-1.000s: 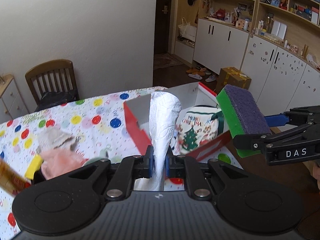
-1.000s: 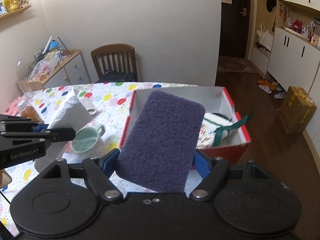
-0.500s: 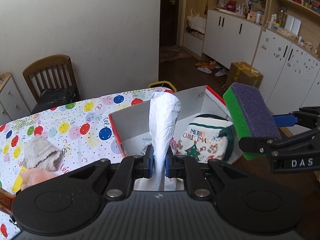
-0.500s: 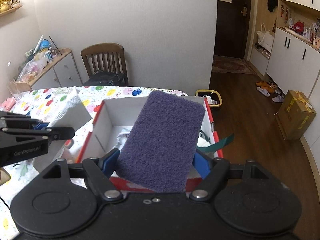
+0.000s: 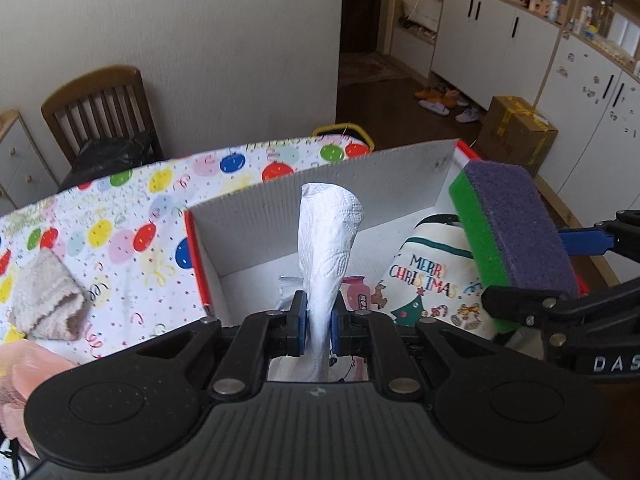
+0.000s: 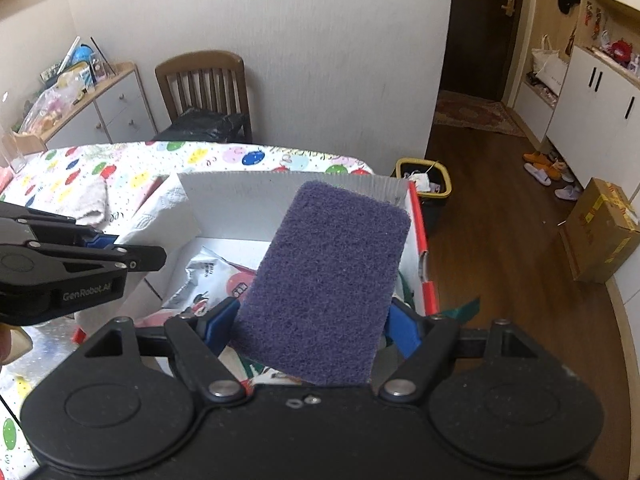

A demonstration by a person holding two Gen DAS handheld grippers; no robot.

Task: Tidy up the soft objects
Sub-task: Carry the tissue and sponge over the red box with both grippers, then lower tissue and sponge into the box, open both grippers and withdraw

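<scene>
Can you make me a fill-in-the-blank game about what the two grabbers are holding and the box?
1. The left gripper pinches a rolled white paper ____.
2. The sponge in the right gripper has a purple top and a ____ side.
3. The cloth in the box says "Merry ____".
4. A beige cloth lies on the tablecloth, ____ the box.

Answers: towel; green; Christmas; outside

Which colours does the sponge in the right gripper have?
The sponge has a purple scouring face on a green body, clearest in the left wrist view.
</scene>
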